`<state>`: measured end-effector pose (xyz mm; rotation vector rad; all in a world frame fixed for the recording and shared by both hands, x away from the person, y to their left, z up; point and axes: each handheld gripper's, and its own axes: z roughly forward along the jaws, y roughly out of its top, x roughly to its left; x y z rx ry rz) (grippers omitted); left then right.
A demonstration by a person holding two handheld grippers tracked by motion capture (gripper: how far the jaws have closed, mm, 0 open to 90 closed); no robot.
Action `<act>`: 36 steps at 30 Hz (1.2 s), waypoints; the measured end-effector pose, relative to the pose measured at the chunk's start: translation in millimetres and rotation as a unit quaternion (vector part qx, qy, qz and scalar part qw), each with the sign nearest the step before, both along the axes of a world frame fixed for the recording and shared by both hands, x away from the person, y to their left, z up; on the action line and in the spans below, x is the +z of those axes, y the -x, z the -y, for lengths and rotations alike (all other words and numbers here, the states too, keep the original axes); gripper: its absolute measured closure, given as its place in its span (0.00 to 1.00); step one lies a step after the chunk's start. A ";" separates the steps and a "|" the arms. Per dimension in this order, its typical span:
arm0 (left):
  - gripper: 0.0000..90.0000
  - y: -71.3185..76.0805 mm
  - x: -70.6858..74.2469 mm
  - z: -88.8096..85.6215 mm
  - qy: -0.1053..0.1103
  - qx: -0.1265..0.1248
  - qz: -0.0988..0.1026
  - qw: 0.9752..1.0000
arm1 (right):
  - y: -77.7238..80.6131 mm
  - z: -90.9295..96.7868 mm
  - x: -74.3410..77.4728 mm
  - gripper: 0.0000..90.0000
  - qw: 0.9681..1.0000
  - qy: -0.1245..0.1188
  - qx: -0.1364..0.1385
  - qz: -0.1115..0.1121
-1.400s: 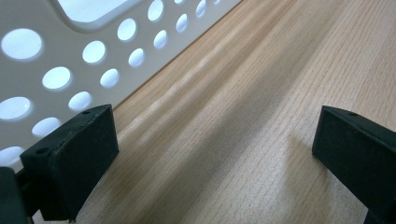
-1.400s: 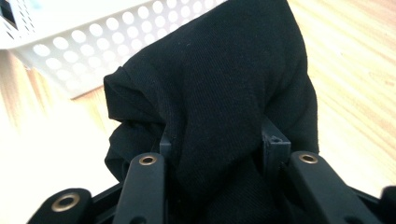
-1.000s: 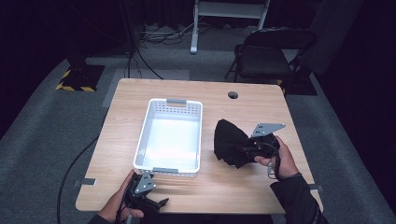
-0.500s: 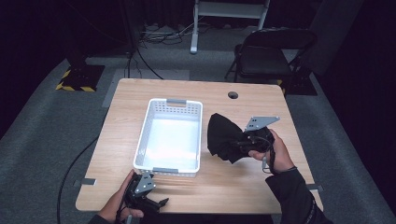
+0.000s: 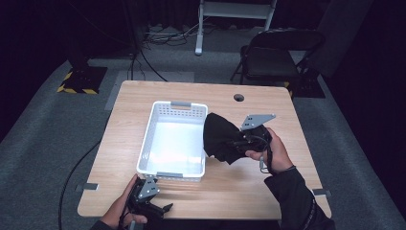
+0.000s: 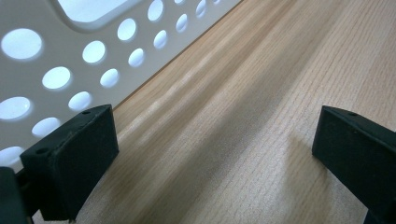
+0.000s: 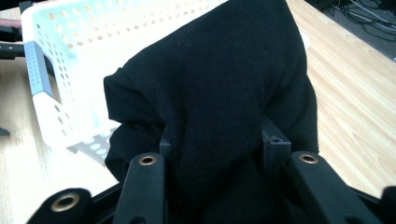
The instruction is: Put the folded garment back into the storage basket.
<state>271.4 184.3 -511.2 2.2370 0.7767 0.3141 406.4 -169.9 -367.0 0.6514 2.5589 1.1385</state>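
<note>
A black cloth (image 5: 221,137) (image 7: 219,84) hangs bunched in the air just right of the white basket (image 5: 149,143), its left edge over the basket's right rim. My right gripper (image 5: 238,143) (image 7: 217,154) is shut on the cloth, whose folds cover both jaws. The basket (image 7: 51,51) looks empty inside. My left gripper (image 5: 160,209) (image 6: 212,154) rests low on the table at the front edge, just below the basket's near wall (image 6: 56,60), open with bare wood between its jaws.
The wooden table (image 5: 268,182) has a cable hole (image 5: 238,97) near its far edge. A black folding chair (image 5: 273,60) stands behind the table, with cables on the floor (image 5: 158,36) beyond. Bare tabletop lies right of the basket and along the front.
My right gripper has carried the black cloth leftward, from the table's right side to the basket's right rim. The left gripper has stayed put.
</note>
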 end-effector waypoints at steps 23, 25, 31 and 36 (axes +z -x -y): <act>0.00 -0.2 0.1 -0.1 -0.001 -0.001 0.000 1.000 | -11.1 -44.6 2.8 0.70 1.000 0.006 0.019 -0.006; 0.00 -0.1 0.0 -0.1 0.000 -0.001 0.000 1.000 | -11.7 -48.8 2.5 0.70 1.000 0.005 0.021 -0.007; 0.00 -0.1 0.0 -0.1 0.000 0.000 0.000 1.000 | -13.3 -61.4 2.1 0.70 1.000 0.008 0.027 -0.010; 0.00 -0.1 0.0 0.0 0.000 0.000 0.000 1.000 | -17.4 -71.6 -0.9 0.70 0.999 0.013 0.029 -0.016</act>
